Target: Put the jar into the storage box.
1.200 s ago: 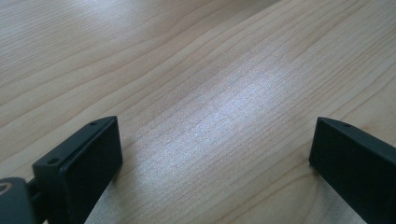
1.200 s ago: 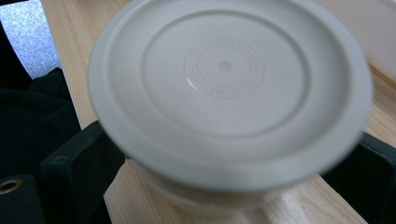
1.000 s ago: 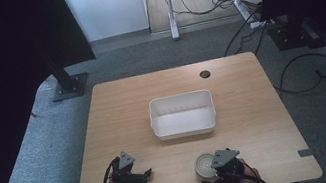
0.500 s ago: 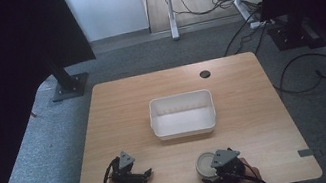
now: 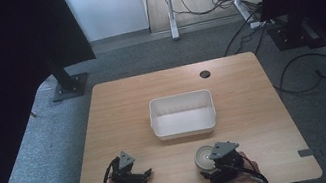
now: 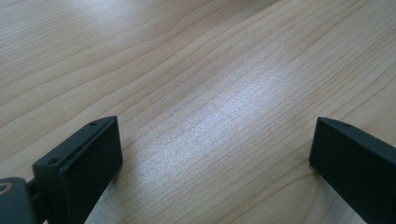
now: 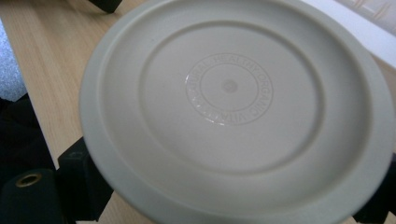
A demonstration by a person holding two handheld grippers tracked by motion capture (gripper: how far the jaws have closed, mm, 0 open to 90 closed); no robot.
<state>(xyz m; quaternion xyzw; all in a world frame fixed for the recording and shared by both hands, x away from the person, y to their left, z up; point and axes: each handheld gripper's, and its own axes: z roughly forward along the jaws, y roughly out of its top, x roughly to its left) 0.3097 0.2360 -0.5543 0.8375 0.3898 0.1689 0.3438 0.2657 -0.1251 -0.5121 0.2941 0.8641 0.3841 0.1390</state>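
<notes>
One tub (image 5: 182, 114); one lid (image 5: 206, 155); two tools (image 5: 148, 173)

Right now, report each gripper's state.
Left gripper: open, empty, over bare table.
Right gripper: jaws either side of the round lid; grip cannot be told.

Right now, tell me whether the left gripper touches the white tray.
Apart. The high view shows bare table between the left gripper and the white tray.
</notes>
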